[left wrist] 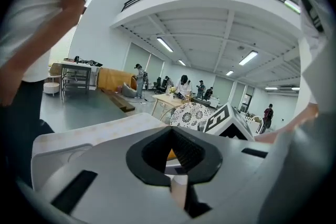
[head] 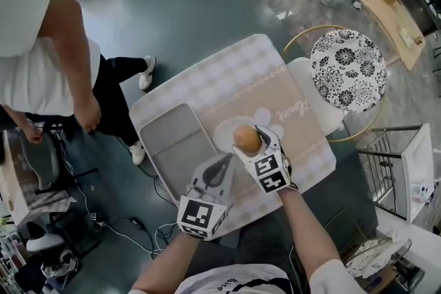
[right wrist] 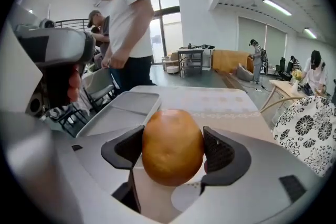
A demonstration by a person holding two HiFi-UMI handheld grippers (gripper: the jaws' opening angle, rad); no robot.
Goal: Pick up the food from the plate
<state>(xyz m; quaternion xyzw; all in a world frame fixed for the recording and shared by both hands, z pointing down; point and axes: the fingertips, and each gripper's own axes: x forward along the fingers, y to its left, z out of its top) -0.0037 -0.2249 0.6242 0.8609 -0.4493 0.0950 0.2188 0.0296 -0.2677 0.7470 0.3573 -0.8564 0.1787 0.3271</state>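
Food (right wrist: 172,153), a golden-brown round piece, is clamped between the wide-spread jaws of the right gripper (right wrist: 173,136), above the white plate (head: 224,134). The left gripper (left wrist: 171,131), jaws together and empty, hangs just beside it. Beyond them a grey tray (head: 172,138) lies on the surface (head: 234,79).

With the plate (head: 222,135) on the table (head: 241,72) as your dial's centre, the tray (head: 176,141) lies just beside it at 8 o'clock and the stool (head: 348,70) stands off the table's edge at 2 o'clock. Your right gripper (head: 253,136), in from 5 o'clock, holds the food (head: 246,139) over the plate. Your left gripper (head: 222,165) sits at 6 o'clock beside the tray, and a standing person (head: 41,45) is at 10 o'clock, well apart from the table.
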